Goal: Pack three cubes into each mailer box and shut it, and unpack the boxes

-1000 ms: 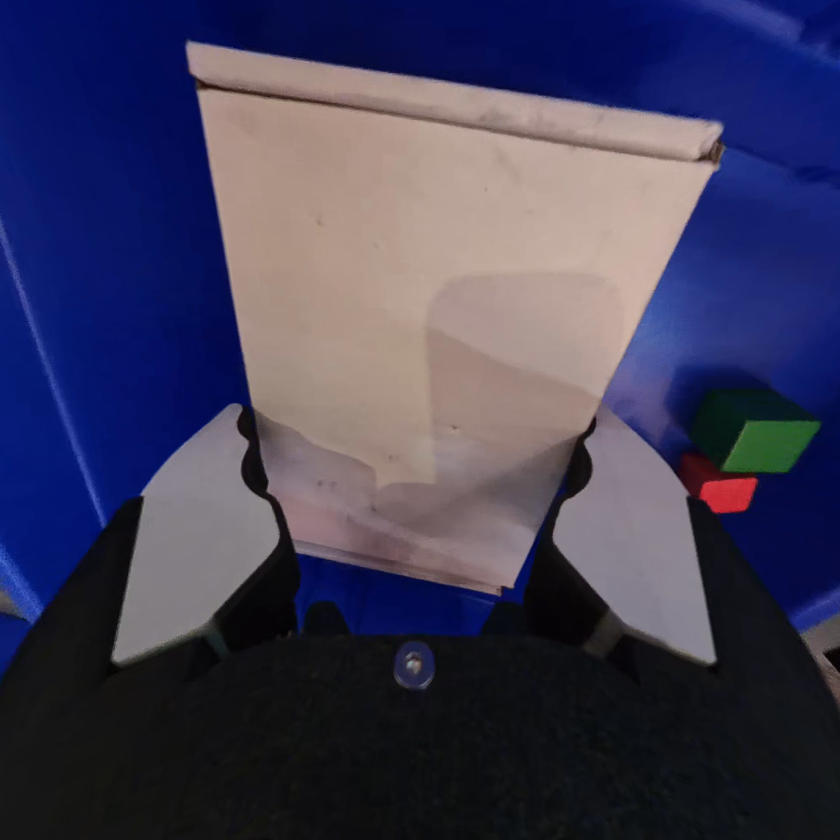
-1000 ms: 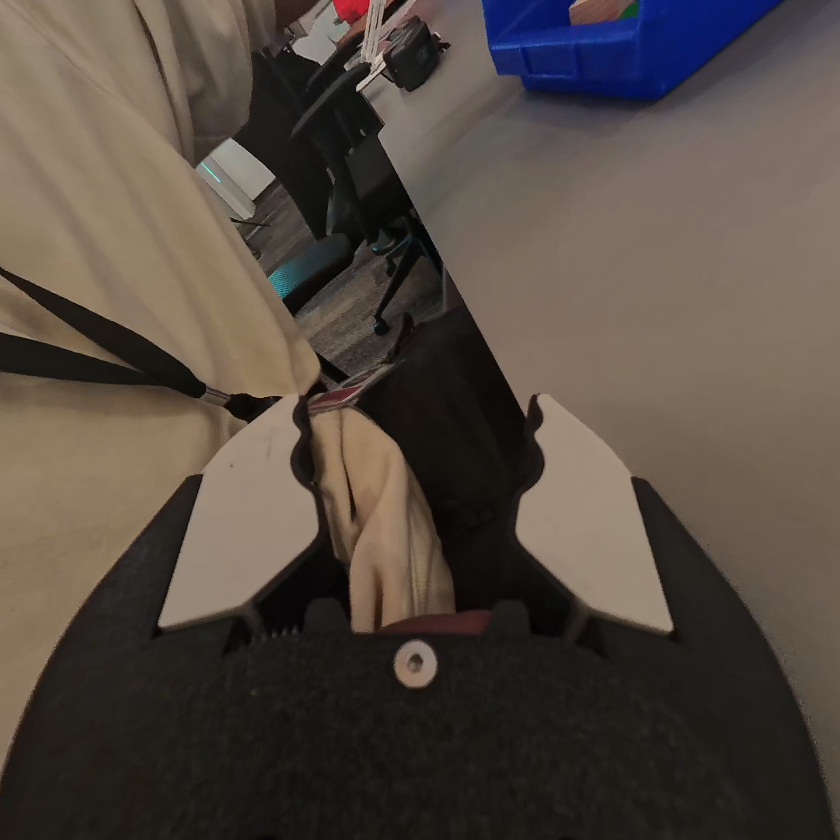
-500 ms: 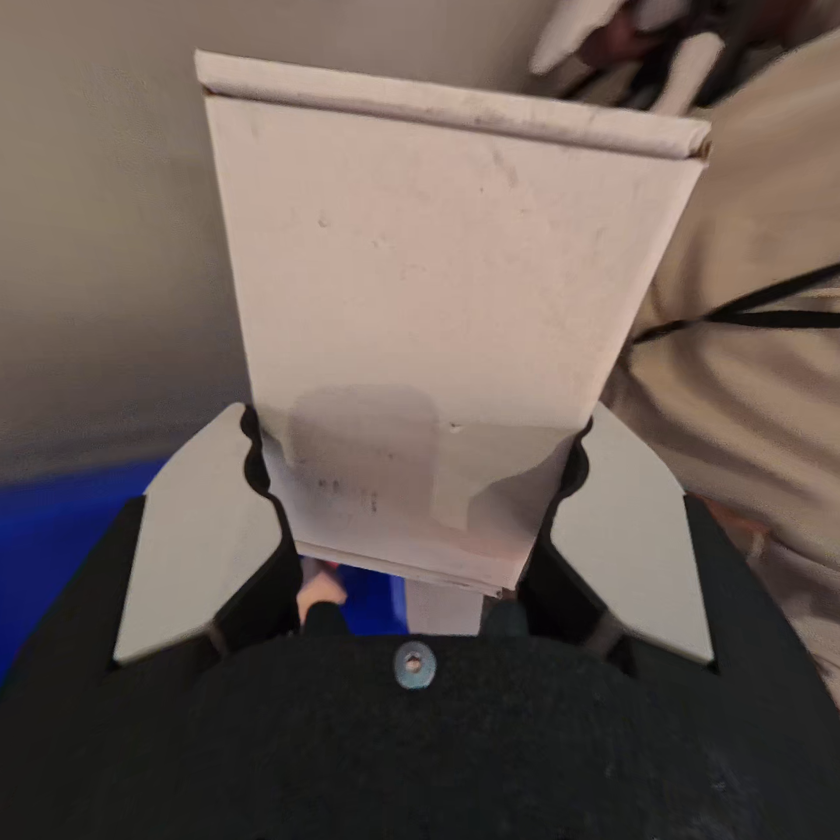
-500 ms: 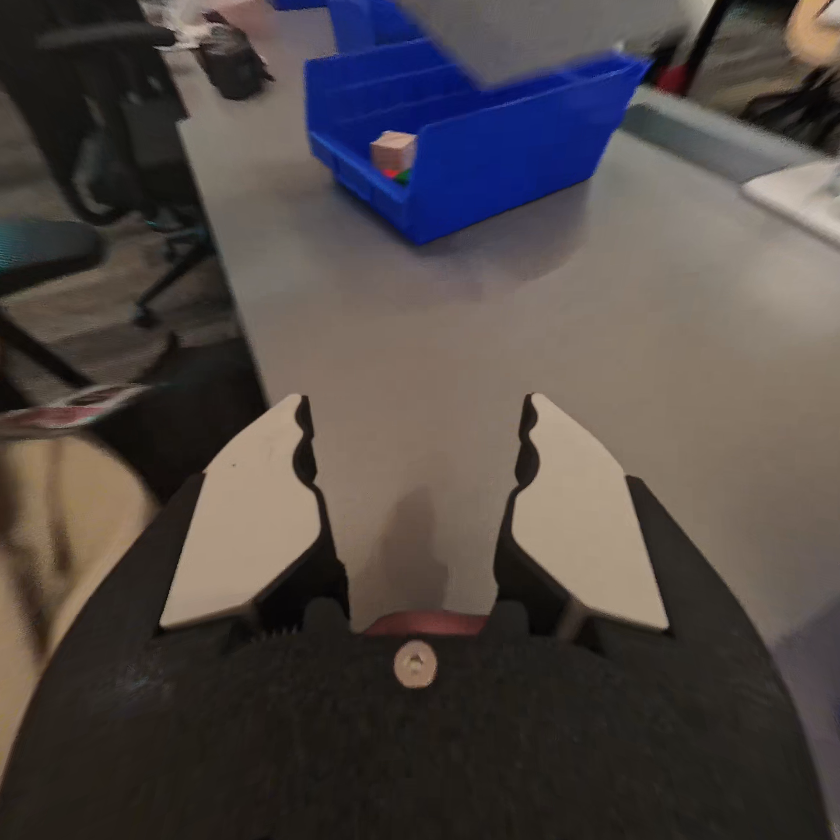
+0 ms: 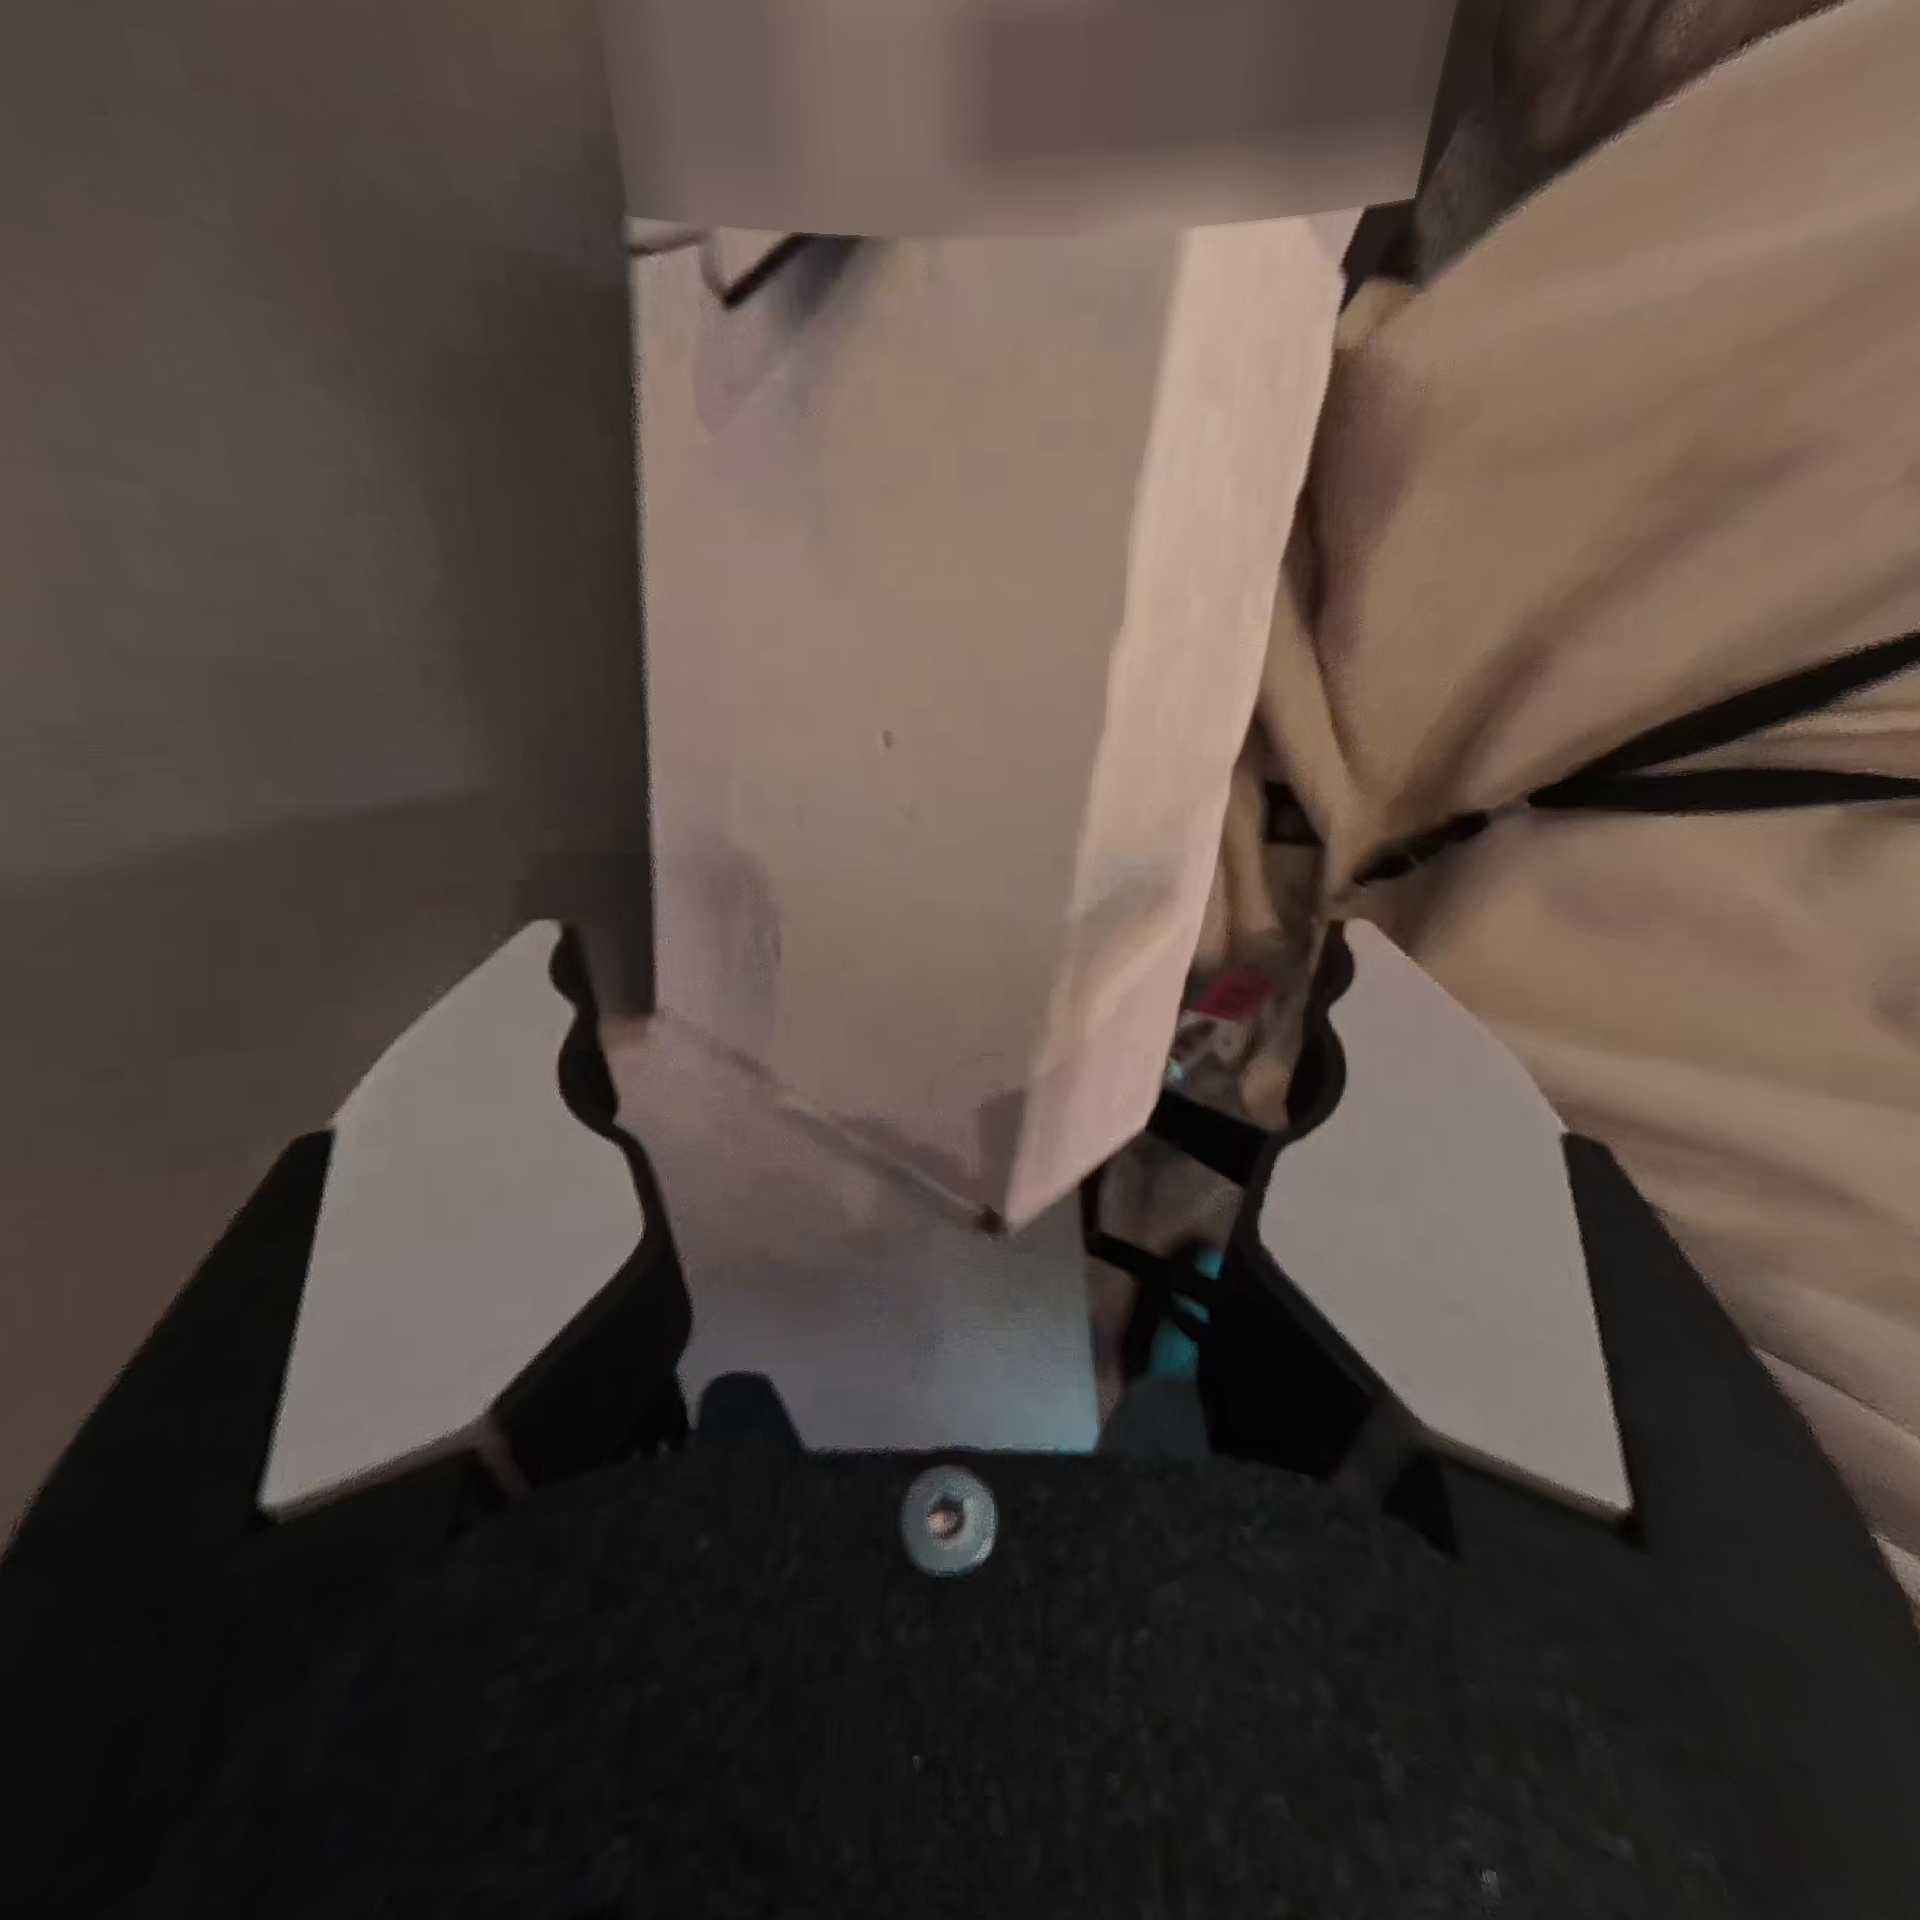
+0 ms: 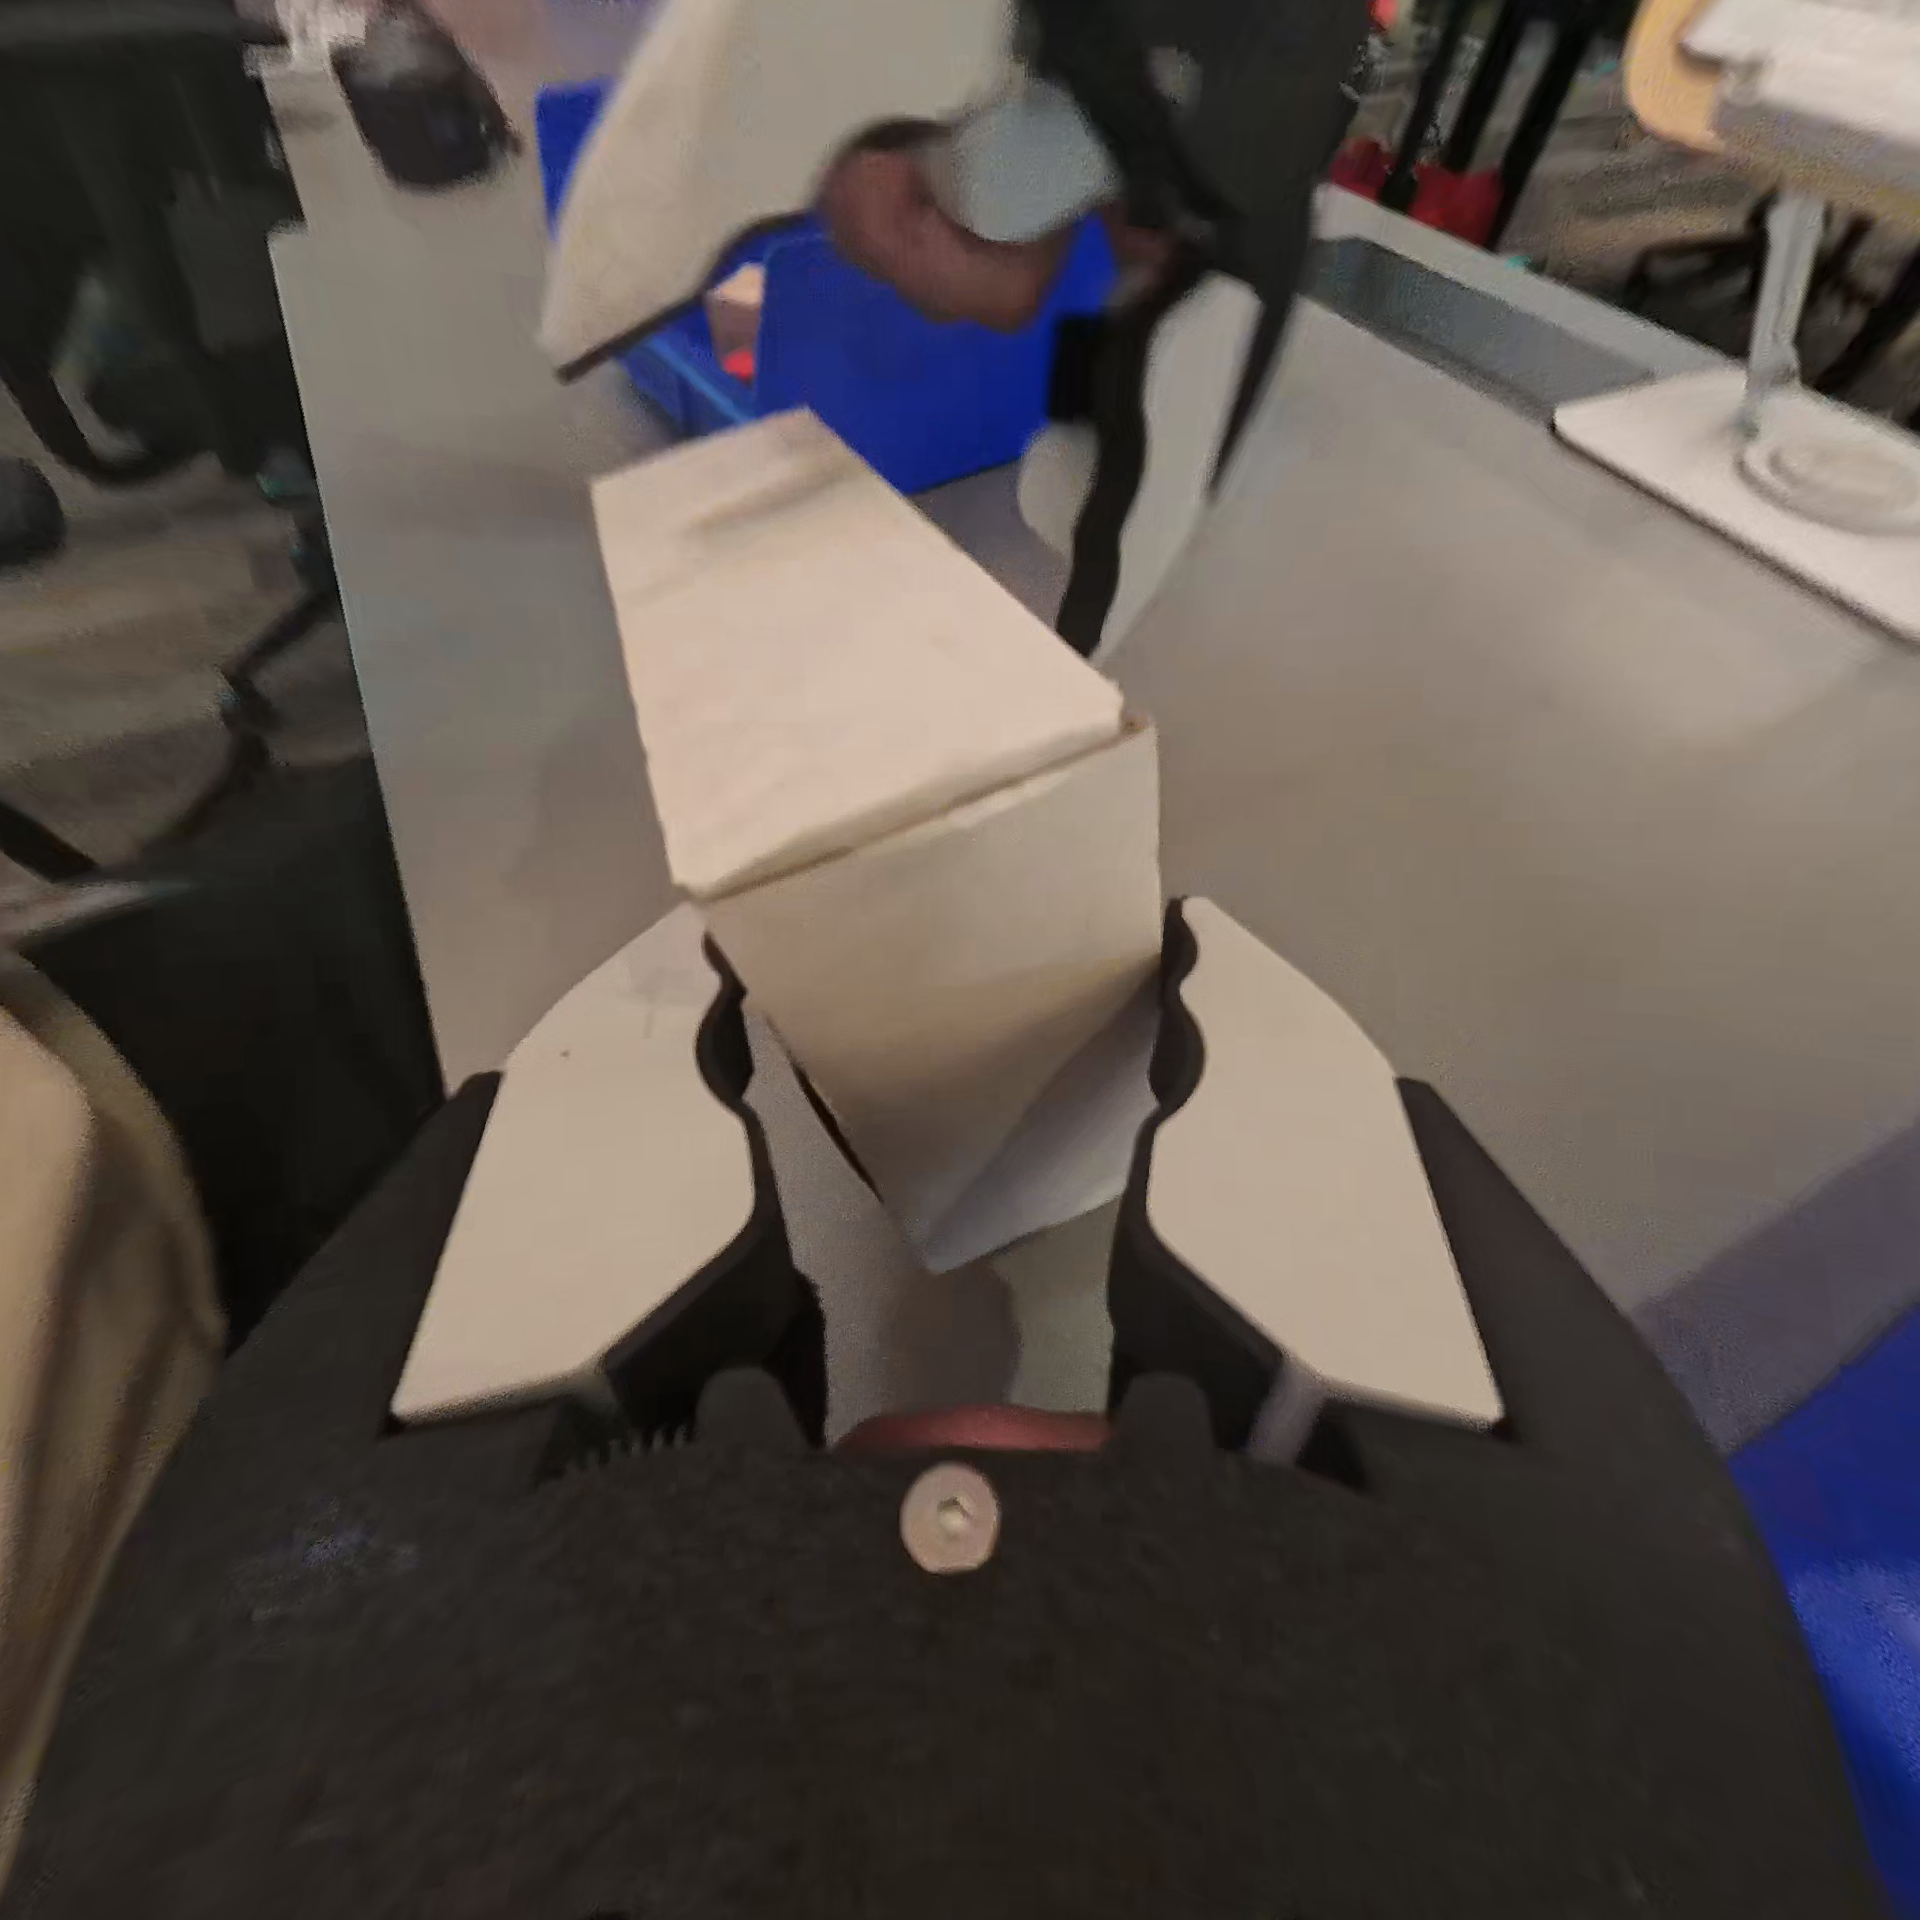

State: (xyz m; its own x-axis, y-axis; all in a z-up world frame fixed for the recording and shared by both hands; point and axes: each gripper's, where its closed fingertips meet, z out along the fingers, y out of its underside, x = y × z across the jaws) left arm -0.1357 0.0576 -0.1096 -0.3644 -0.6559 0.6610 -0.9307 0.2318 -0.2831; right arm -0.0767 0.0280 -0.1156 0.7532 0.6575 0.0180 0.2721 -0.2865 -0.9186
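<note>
A white mailer box [image 6: 831,665], shut, is held over the grey table. My right gripper [image 6: 945,935] is shut on its near end, and both fingers touch the box, which is turned with a corner pointing down. In the left wrist view the same box [image 5: 883,623] lies between the fingers of my left gripper [image 5: 951,956]. The jaws stand apart, and clothing shows through a gap beside the right finger [image 5: 1455,1195]. The left gripper is blurred at the box's far end in the right wrist view. Two cubes, a wooden one [image 6: 738,291] and a red one [image 6: 740,364], lie in a blue bin [image 6: 914,416].
The blue bin stands on the table behind the box. A white pad with a lamp base [image 6: 1818,457] is at the far right. The table's edge [image 6: 343,623] runs along the left, with office chairs beyond. A person's beige clothing [image 5: 1610,468] with a black lanyard is close on the right. About 8 cm separates my left fingertips from my right.
My left gripper carried the box from over the blue bin to over the table, and the box has turned loose in its jaws. My right gripper swung round to the table and closed on the box's near end.
</note>
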